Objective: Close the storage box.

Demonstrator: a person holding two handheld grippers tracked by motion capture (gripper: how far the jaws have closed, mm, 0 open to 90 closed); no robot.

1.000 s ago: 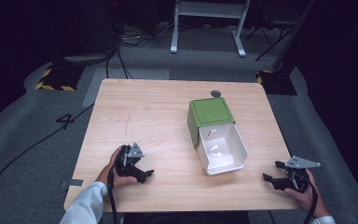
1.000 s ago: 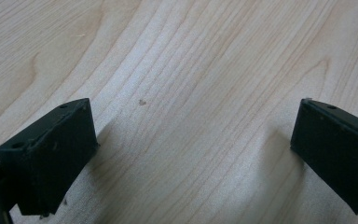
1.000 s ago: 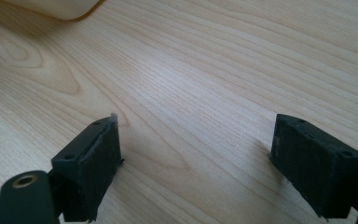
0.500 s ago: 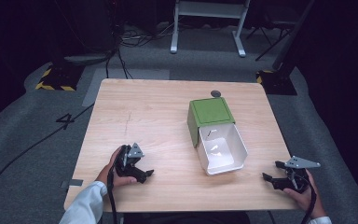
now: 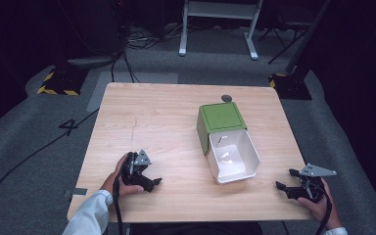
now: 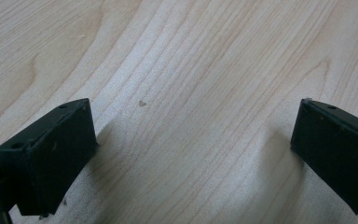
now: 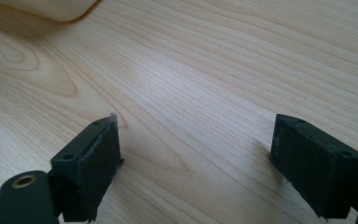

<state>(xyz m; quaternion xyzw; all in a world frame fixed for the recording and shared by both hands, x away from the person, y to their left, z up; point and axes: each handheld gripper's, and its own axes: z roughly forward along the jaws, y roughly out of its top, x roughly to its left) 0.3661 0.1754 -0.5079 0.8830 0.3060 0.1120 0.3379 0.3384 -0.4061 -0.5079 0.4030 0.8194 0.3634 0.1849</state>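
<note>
- The green cardboard sleeve with its white inner drawer pulled out (image 5: 227, 142) lies on the right half of the pale wooden table (image 5: 166, 112). Its long axis runs from the far edge toward the person, and the drawer's open end faces the near edge.
- The right gripper (image 5: 285, 187) rests at the table's near right corner, just right of and nearer than the drawer's end. Its jaws stand wide apart with only bare wood between them, and a white corner of the drawer shows at the top left of the right gripper view.
- The left gripper (image 5: 152, 182) rests near the front edge, well apart from the box and to its left. Its jaws also stand wide apart and hold nothing.
- By my judgement the right gripper is the nearer, so the box lies forward and to its left.
</note>
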